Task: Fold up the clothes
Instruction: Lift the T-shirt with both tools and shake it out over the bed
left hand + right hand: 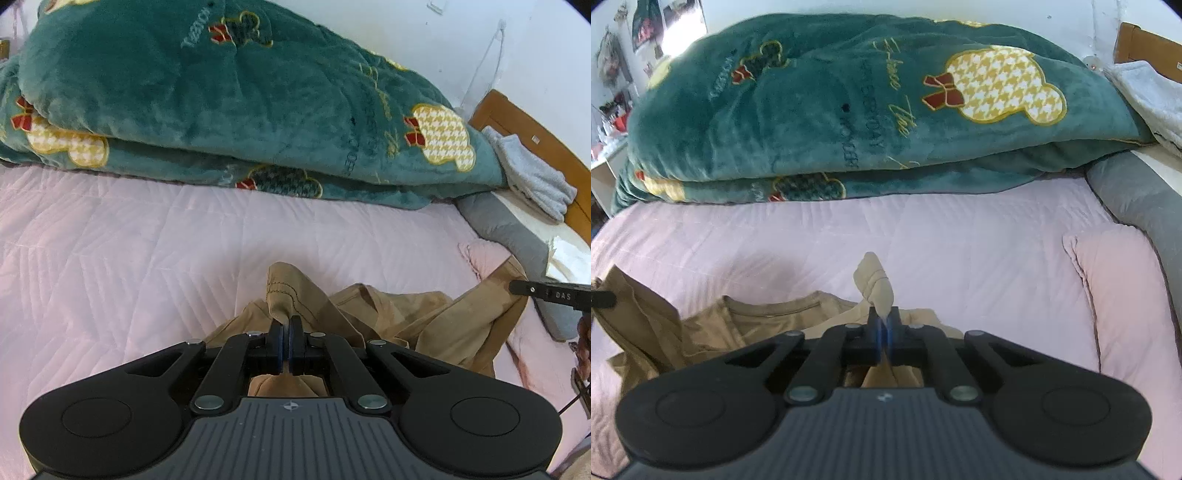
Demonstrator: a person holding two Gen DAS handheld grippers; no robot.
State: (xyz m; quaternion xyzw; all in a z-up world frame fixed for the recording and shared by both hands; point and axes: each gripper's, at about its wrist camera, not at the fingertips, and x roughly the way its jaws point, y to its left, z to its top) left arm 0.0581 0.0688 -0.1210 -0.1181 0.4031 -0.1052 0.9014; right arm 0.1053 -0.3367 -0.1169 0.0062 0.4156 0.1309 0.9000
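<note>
Over a pink quilted bedspread (960,240), the left gripper (286,325) and right gripper (883,319) each pinched a bunched edge of a tan shirt (768,321), lifted at both ends; next it likely needed spreading flat before folding.

- My left gripper (287,325) covers the part of the tan cotton T-shirt (436,321) lying beneath its black body.
- My right gripper (882,317) hides the shirt's lower half likewise.
- Far ahead of my left tool, the folded dark-green plush blanket (221,103) runs off the frame's top-left.
- Small items on the shelf (613,110) far left of my right tool are too tiny to identify.
</note>
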